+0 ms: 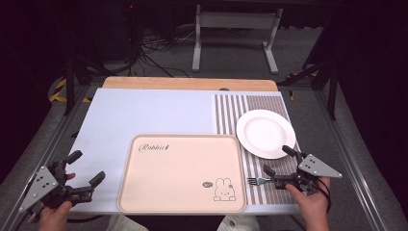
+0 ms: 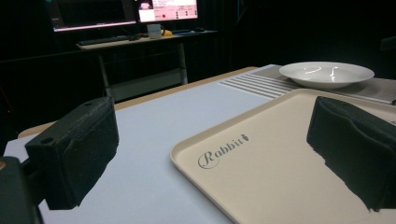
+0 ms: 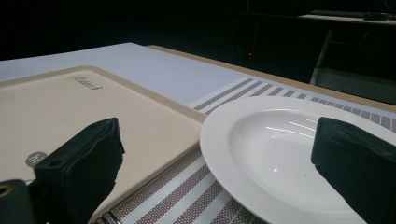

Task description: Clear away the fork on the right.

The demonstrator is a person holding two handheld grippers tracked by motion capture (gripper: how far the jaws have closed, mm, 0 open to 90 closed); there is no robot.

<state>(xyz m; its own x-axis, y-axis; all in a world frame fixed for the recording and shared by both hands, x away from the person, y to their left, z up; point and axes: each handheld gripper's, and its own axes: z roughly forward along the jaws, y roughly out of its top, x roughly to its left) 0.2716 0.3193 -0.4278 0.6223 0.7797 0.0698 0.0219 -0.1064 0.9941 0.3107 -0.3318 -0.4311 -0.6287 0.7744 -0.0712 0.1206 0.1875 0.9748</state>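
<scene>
A beige tray (image 1: 183, 192) with a rabbit print lies at the table's front middle. To its right, a white plate (image 1: 265, 133) sits on a striped placemat (image 1: 231, 108). A metal fork (image 1: 259, 181) lies on the mat below the plate, tines toward the tray, its handle running under my right gripper (image 1: 279, 160). That gripper is open and empty, facing the plate (image 3: 280, 154) and the tray (image 3: 70, 107). My left gripper (image 1: 86, 167) hovers open at the front left corner, with the tray (image 2: 280, 186) ahead between its jaws.
A pale blue mat (image 1: 144, 115) covers the table's left and middle, with a wooden edge (image 1: 190, 83) at the back. Metal rails run along both sides. Beyond the table stand a desk frame (image 1: 235, 33) and loose cables on the floor.
</scene>
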